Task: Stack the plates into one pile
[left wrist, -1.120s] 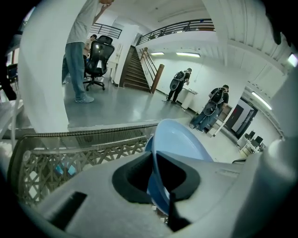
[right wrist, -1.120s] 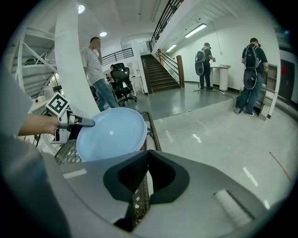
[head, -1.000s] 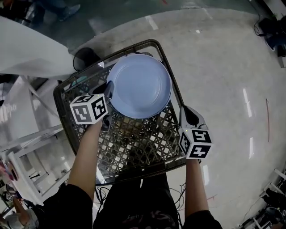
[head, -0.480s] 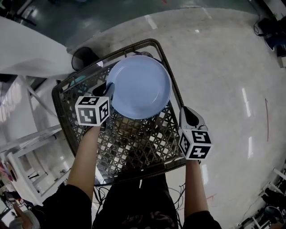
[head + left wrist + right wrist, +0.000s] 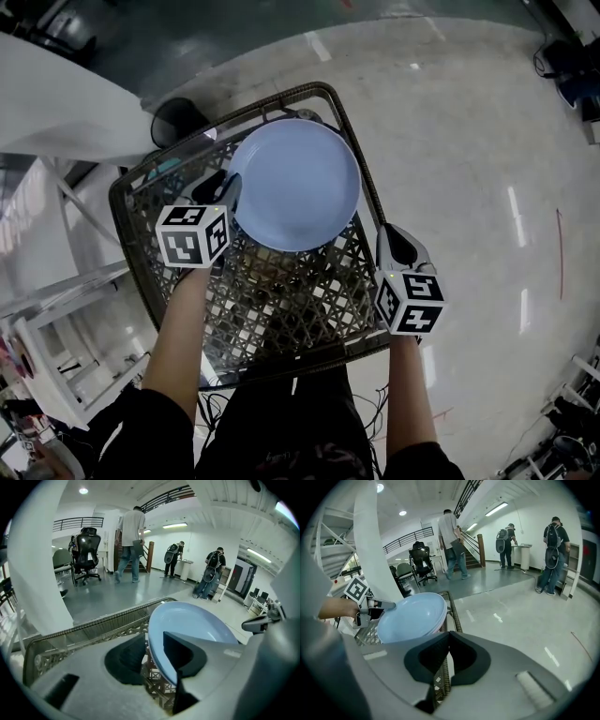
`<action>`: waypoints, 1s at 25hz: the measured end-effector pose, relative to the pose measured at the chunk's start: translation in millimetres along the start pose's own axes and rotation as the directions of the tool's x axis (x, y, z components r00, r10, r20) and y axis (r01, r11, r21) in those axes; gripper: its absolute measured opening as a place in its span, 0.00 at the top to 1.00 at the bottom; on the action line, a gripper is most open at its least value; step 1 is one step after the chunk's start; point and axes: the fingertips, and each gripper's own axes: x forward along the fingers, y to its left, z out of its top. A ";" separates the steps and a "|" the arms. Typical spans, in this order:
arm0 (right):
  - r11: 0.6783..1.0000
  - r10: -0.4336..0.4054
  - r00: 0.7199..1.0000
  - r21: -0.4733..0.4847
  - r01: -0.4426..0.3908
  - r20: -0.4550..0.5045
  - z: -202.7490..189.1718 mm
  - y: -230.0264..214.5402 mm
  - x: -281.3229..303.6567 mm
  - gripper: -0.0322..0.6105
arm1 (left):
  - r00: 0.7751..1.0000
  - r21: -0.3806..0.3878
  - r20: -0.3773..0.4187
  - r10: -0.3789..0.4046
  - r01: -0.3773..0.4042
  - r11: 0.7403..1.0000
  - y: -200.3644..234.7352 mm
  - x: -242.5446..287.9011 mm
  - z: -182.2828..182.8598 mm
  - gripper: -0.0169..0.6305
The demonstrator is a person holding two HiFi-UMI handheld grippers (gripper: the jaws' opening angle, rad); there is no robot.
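Plate [image 5: 295, 183]: light blue, lying in the far right part of the wire basket [image 5: 272, 300].

Head view: only the plate's top face shows, and what lies under it is hidden. The right gripper view shows a second rim [image 5: 435, 628] just below the plate's edge, so it seems to rest on another plate. I cannot count more.

Left gripper [image 5: 223, 186]: at the plate's left edge. The head view hides its jaws behind the marker cube. In its own view the jaws stand wide and have just been opening, with the plate's rim between them. The left pad is clear of the rim, and basket mesh shows in the gap. The right jaw lies over the plate's inner face; I cannot tell whether it touches.

Right gripper [image 5: 396, 236]: outside the basket, just beside its right rim, well apart from the plate. Its own view shows the jaws pressed together with nothing between them.

Only the gripper views show the hall: an office chair [image 5: 86, 550], stairs, and people standing far off. A dark round thing [image 5: 178, 120] beyond the basket is too dim to identify.
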 end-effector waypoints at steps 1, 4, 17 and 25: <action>1.000 0.002 1.000 0.003 -0.002 0.001 0.3 0.3 0.1 0.94 | 1.000 -0.007 0.008 -0.002 0.002 1.000 0.0 -1.1 1.0 0.78; 1.000 0.012 1.000 0.008 -0.012 0.007 3.8 3.0 1.0 0.94 | 1.000 -0.027 0.029 -0.005 0.006 1.000 1.3 -5.3 5.4 0.78; 0.998 0.063 0.997 0.015 -0.063 0.049 17.6 21.5 6.1 0.94 | 0.995 -0.044 0.097 0.005 -0.001 0.999 8.3 -25.4 6.9 0.98; 0.996 0.093 0.991 -0.019 -0.092 0.095 29.5 38.8 0.7 0.94 | 0.990 -0.055 0.137 0.030 -0.023 0.998 2.9 -45.8 1.2 0.98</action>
